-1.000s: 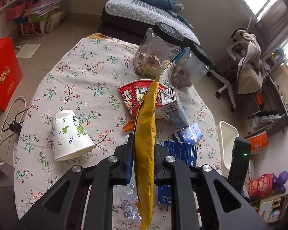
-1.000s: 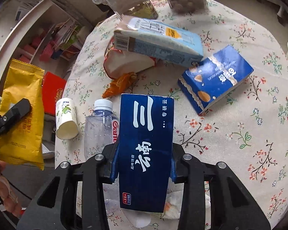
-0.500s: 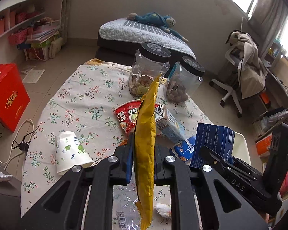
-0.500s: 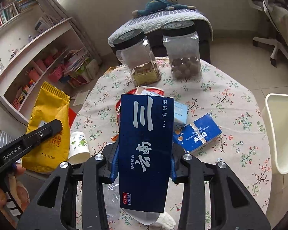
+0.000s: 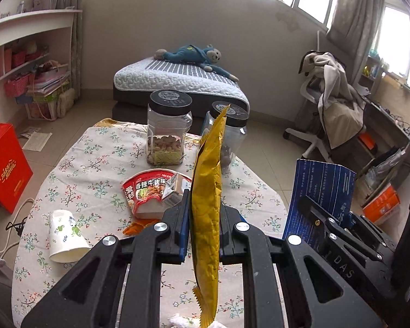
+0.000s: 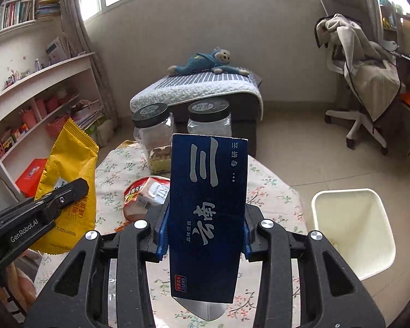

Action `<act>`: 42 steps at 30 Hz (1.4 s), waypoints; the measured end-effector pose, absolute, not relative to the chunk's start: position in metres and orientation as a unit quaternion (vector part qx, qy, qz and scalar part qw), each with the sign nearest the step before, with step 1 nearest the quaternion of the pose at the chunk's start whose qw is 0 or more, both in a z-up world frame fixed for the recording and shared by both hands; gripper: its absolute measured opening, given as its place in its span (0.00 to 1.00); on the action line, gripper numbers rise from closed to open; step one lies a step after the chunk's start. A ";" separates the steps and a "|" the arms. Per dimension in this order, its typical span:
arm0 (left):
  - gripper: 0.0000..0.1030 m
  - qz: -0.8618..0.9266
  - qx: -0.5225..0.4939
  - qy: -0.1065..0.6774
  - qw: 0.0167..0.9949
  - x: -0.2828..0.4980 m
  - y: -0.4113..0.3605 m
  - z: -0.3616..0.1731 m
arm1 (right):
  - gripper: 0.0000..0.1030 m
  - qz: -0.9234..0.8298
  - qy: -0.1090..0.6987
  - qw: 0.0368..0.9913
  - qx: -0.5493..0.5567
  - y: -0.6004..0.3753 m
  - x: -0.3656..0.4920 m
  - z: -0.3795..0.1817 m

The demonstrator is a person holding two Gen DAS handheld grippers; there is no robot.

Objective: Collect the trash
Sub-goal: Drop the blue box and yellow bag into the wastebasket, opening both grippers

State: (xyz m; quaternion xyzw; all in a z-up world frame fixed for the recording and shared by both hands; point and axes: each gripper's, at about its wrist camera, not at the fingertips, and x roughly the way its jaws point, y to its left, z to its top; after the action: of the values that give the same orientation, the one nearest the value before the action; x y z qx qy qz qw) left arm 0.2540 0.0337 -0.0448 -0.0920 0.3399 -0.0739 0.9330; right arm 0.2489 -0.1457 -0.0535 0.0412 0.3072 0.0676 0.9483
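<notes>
Both grippers are lifted above the round worktop with its flowered cloth, each carrying a piece of rubbish. The left gripper has its jaws clamped tight on a flat yellow snack bag, held edge-on to its own camera, so that the bag's long axis runs away from the jaws, its serrated far end pointing up and forward toward the two black-lidded jars, its near end hanging below the fingers. From the right wrist view the same bag shows its broad printed face, off to the left of the worktop's edge. The right gripper grips a dark blue carton across its narrow sides, pads pressed on both edges; the carton stands nearly upright, long axis along the fingers, its open top toward the jars and its squashed lower end down by the camera. Left lying on the worktop are a red noodle cup on its side with a small milk carton against it, an orange wrapper just in front, and a paper cup tipped over, well apart to the left. A cream bin stands on the floor beside the worktop's right edge.
</notes>
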 end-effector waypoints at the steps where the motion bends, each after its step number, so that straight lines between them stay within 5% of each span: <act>1: 0.15 -0.078 -0.090 0.338 0.934 0.254 0.027 -0.045 | 0.36 0.060 0.301 0.951 0.037 -0.153 0.247 -0.052; 17: 0.15 -0.134 -0.067 0.347 0.926 0.256 -0.077 -0.060 | 0.38 -0.108 0.271 0.955 0.059 -0.298 0.248 -0.048; 19: 0.15 -0.148 -0.066 0.352 0.922 0.256 -0.094 -0.062 | 0.62 -0.121 0.268 0.954 0.063 -0.315 0.245 -0.046; 20: 0.15 -0.156 -0.064 0.355 0.920 0.255 -0.104 -0.063 | 0.83 -0.131 0.263 0.953 0.068 -0.325 0.242 -0.045; 21: 0.15 -0.164 -0.059 0.355 0.919 0.254 -0.114 -0.063 | 0.88 -0.146 0.253 0.953 0.075 -0.334 0.237 -0.042; 42: 0.15 -0.245 -0.006 0.378 0.892 0.267 -0.311 -0.060 | 0.93 -0.309 0.197 0.914 0.173 -0.481 0.157 -0.026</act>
State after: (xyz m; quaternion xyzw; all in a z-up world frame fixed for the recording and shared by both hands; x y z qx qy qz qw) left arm 0.2672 -0.3106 -0.0597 -0.0063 0.3785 -0.2453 0.8925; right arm 0.1572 -0.4809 -0.0260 0.1729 0.1973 -0.3093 0.9141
